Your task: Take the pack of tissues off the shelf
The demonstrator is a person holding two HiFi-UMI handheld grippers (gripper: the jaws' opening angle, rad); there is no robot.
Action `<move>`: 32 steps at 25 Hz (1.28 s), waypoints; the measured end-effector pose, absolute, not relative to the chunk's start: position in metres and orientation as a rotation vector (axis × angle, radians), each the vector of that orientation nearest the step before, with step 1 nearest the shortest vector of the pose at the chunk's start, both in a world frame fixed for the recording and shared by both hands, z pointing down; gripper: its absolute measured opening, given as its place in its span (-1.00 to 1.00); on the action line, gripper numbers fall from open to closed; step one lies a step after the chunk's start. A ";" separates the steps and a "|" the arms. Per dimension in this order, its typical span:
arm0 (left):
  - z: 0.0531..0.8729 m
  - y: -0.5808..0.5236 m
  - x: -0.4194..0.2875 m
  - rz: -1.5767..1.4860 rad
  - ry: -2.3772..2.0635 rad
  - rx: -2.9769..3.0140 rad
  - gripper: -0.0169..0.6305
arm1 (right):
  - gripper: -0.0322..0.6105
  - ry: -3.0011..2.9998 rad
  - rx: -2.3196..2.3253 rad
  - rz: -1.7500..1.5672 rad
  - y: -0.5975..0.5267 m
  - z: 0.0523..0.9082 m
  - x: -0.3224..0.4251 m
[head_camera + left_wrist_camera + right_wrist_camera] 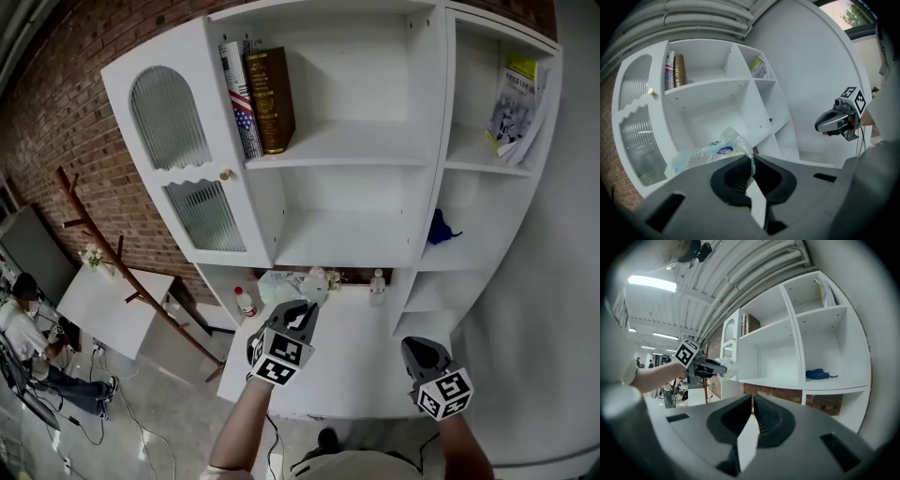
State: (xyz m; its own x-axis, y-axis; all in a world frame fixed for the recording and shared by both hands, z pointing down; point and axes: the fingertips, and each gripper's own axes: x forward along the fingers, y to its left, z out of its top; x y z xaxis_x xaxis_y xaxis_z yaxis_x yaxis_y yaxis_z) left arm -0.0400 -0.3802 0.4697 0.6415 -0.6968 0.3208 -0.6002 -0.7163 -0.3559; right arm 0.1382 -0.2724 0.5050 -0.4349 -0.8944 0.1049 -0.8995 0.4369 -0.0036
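- The pack of tissues (710, 152), in clear wrap with a blue label, sits at the centre of the head view, at the tip of the left gripper (751, 161). It is in front of the shelf unit's (356, 155) lower open compartment and over the back of the white tabletop (356, 375).
- The left gripper's fingers (736, 177) are clamped on a thin edge of the pack's plastic wrap. The rest of the pack sticks out beyond them toward the left of the left gripper view.
- The right gripper (752, 401) is at the lower right of the head view, well apart from the pack. Its fingers (771, 420) are pressed together with nothing between them.
- Just beside the pack, a red-capped bottle (246, 302) stands to its left and a small clear bottle (378, 284) to its right.
- Two books (258, 98) stand in the upper middle compartment.
- A blue object (441, 228) lies in the right column, and a booklet (516, 103) leans in the compartment above it.
- A seated person (23, 323) shows at the lower left edge of the head view.
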 end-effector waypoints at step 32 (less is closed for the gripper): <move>0.506 -0.254 -0.119 -0.695 1.351 -2.597 -0.87 | -0.79 -2.693 1.447 0.067 -0.220 0.519 0.103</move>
